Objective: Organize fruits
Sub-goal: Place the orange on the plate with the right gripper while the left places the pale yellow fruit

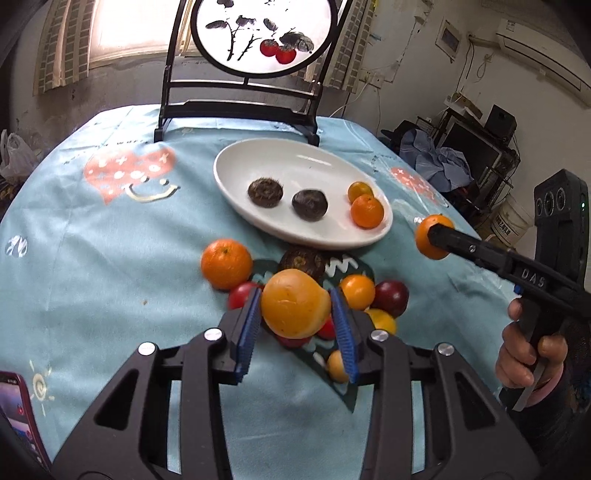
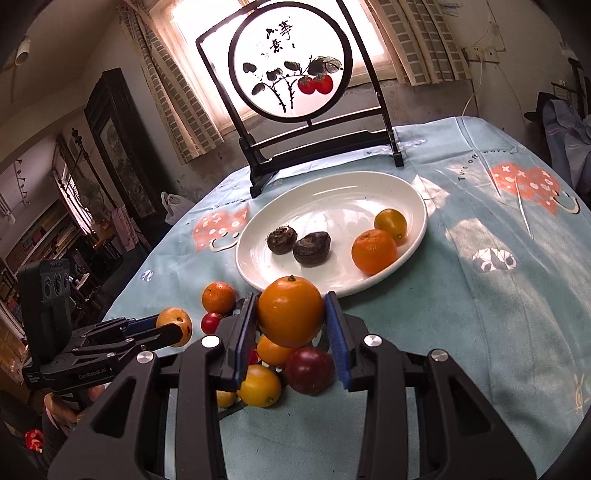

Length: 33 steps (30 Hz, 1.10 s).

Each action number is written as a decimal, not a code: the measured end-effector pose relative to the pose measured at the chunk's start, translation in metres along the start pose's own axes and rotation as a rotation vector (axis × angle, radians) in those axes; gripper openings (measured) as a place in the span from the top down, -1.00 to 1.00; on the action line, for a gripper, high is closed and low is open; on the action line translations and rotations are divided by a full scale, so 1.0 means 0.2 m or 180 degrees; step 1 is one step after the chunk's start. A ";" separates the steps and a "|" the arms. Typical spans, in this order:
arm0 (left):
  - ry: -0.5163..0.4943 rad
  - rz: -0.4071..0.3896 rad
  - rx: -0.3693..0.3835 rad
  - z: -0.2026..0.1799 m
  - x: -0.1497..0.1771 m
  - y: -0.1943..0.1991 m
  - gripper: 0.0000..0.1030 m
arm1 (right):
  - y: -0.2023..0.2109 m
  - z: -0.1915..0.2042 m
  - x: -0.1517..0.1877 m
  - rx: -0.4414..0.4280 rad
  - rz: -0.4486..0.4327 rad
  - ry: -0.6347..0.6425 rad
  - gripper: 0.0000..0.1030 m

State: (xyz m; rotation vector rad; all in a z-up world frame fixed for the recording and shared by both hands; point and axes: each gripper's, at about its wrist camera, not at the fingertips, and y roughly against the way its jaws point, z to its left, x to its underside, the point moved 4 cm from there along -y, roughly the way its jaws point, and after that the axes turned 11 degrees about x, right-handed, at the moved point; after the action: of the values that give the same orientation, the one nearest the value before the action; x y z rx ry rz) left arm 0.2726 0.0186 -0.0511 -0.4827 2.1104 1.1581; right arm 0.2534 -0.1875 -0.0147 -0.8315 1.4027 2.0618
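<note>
My left gripper (image 1: 295, 308) is shut on a yellow-orange loquat (image 1: 295, 308), held above the fruit pile; it also shows in the right wrist view (image 2: 174, 325). My right gripper (image 2: 290, 315) is shut on a mandarin (image 2: 290, 315), held just in front of the white oval plate (image 2: 413, 192); it also shows in the left wrist view (image 1: 430, 236). The plate (image 1: 236, 162) holds two dark water chestnuts (image 1: 265, 192), a mandarin (image 1: 366, 211) and a small yellow fruit (image 1: 359, 190). A mandarin (image 1: 226, 263), red, purple and yellow fruits (image 1: 391, 297) lie on the cloth.
A black stand with a round painted screen (image 1: 258, 33) rises behind the plate at the table's far edge. A phone (image 1: 18, 410) lies at the near left corner. The blue tablecloth (image 1: 110, 258) covers the table. Room clutter stands to the right.
</note>
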 end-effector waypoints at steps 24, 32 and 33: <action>-0.0033 -0.0052 -0.0702 0.13 -0.43 -0.39 -0.58 | -0.36 0.02 -0.22 0.0574 0.0021 0.0329 -0.13; -0.0010 -0.0261 -0.0935 0.16 -0.26 -0.12 -0.89 | -0.19 0.06 -0.15 0.0445 -0.0043 0.0396 -0.15; 0.0048 -0.0249 -0.0974 0.19 -0.22 -0.10 -0.89 | -0.18 0.05 -0.12 0.0403 0.0006 0.0358 -0.15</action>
State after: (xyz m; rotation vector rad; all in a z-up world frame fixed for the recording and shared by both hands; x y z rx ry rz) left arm 0.3302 0.0411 -0.0459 -0.7084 1.9152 1.4424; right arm 0.2939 -0.1667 -0.0167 -0.9046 1.5767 1.9311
